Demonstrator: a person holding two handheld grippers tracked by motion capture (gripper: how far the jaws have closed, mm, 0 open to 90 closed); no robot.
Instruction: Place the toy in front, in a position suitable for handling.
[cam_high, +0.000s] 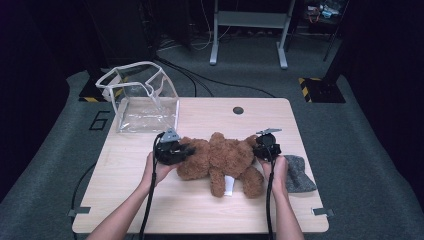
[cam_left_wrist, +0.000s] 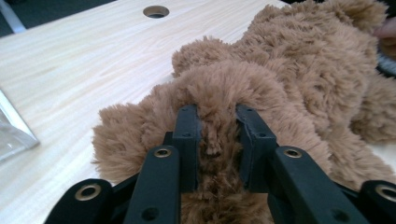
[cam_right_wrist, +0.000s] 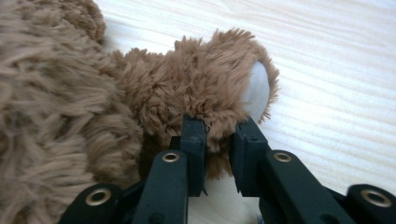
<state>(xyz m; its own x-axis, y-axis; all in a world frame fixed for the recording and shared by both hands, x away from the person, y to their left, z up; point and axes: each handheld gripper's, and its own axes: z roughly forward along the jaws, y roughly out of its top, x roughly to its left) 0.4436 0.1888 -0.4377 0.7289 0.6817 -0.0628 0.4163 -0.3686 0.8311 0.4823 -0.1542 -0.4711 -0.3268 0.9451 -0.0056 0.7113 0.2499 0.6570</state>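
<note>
Currently both grippers are on the teddy bear, which lies flat on the surface between the two hands.

Left gripper: jaws pinch a ridge of plush, fur bulging up between the pads. Looks like pile and skin only, not a limb.

Right gripper: jaws close on the fringe of a paw or ear with a pale pad; the tuft sits between the tips, bare wood showing just under them. Shallow bite.

Risks, my read:
- Right grip is on fur ends, so any lift likely pulls it free and that side drops.
- Left grip holds loose plush, so the body may sag and swing under the jaws.
- Uneven lift twists the bear.

Beside the right hand, outboard of the right gripper's jaws, a grey cloth could snag.

Farther off, beyond the left gripper's jaws, a clear bag stands open and slumped; its soft rim may fold if the bear drags across it.
</note>
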